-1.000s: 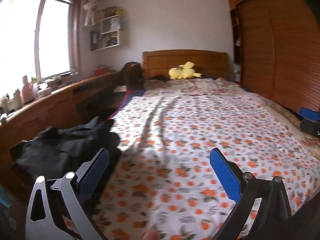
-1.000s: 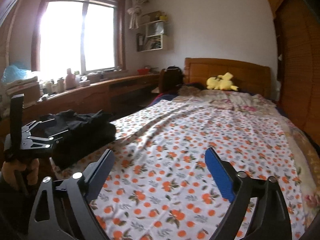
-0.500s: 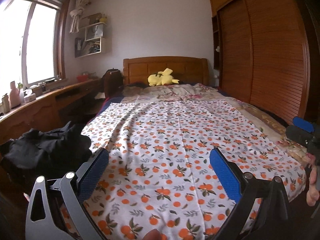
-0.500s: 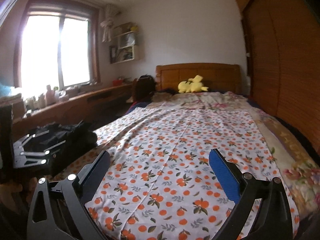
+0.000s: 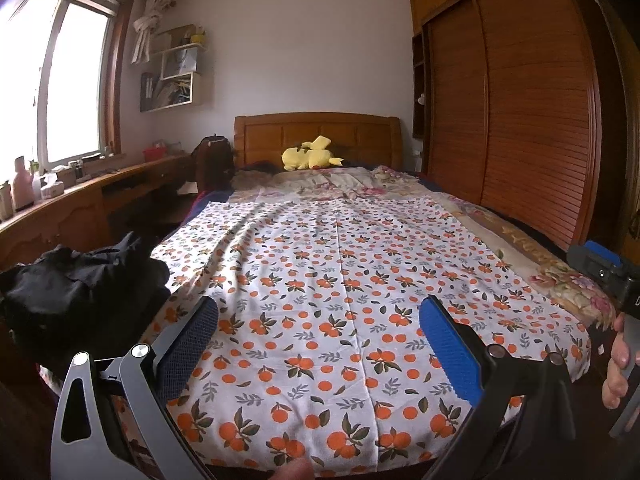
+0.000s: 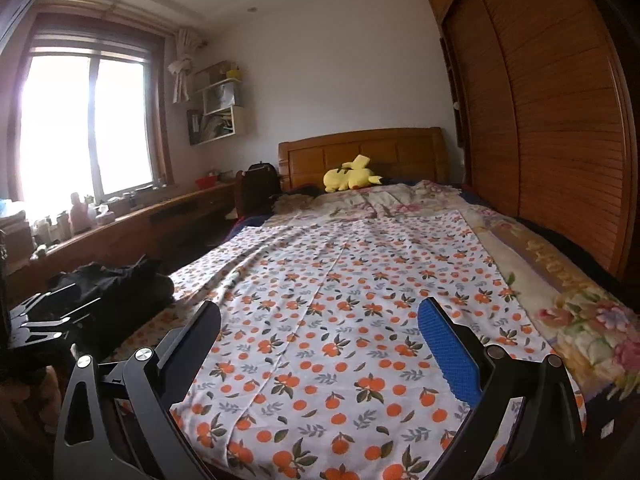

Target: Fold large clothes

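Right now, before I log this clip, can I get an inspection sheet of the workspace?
Surface: bed covered by an orange-print sheet lying spread out, lightly creased; a floral quilt shows along its right side.
Job's things: heap of black clothes at the bed's left edge, unfolded.
Clutter: yellow plush toy by the headboard; dark bag beside the bed.
Grippers: left gripper open, empty; right gripper open, empty. Both are above the foot of the bed.
Cables: nothing seen.
Surroundings: window, long desk with bottles, wall shelves, louvred wardrobe.
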The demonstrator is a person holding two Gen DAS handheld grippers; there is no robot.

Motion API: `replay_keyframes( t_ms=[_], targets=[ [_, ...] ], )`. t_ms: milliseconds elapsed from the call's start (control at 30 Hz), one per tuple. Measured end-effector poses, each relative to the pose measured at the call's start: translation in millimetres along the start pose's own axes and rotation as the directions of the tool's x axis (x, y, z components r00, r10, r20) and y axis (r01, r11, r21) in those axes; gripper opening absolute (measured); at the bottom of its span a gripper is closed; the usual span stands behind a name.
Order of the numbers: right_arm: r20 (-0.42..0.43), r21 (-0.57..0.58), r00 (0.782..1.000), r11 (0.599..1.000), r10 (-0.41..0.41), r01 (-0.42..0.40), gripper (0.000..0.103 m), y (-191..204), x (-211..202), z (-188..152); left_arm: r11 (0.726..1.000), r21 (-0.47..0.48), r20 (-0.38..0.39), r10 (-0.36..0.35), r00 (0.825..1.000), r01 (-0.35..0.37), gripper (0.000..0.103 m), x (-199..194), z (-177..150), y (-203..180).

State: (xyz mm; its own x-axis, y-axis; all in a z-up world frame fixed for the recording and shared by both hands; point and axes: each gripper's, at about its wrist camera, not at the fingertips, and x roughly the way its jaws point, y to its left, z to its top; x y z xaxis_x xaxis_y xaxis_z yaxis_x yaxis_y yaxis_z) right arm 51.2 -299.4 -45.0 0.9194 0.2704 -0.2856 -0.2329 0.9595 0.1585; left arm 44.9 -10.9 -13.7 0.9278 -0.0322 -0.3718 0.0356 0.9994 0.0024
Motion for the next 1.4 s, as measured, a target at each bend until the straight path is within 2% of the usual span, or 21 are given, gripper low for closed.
replay_keyframes(
  t_ms=[1400],
  targets=[
    [0.003,-0.022,1.000,1.000,-0.018,0.018,0.095,3.7,0.8,-4.7,1.000,0.003,0.002,-0.006,1.000,0.006,0.101,-2.0,2.1,-1.6]
  ],
)
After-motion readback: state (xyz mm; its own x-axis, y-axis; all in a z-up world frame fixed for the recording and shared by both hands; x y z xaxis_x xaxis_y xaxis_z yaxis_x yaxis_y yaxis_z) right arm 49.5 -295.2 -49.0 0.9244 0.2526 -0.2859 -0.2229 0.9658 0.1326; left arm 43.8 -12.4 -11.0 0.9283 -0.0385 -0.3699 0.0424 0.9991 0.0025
